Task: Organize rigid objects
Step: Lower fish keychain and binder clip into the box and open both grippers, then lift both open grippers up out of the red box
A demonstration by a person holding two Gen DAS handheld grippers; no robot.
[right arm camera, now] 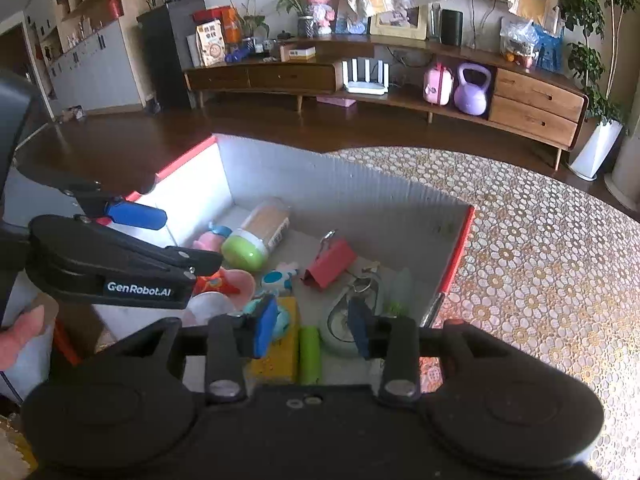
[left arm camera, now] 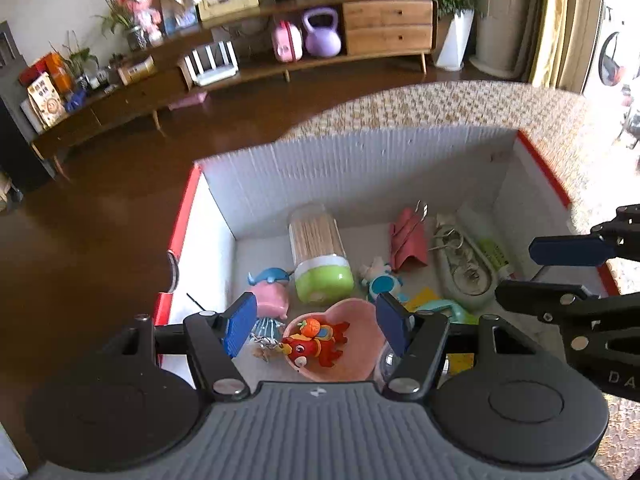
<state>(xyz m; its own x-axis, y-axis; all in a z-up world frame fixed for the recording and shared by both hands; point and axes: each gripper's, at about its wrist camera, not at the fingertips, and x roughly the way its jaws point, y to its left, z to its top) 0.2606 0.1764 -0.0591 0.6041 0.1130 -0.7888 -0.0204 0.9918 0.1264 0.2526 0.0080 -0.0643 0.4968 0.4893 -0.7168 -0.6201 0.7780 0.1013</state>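
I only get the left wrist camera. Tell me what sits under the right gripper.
Observer: The right gripper hangs open over a yellow sponge and a green cylinder, which lie side by side in the box.
Operator: Say what its right finger is above.
Observer: That finger overlaps the near edge of the white dish. Nothing is gripped.
Operator: Now describe my left gripper from outside.
Observer: The left gripper is open and empty above the box's left side. A thumb shows behind it at the frame edge.
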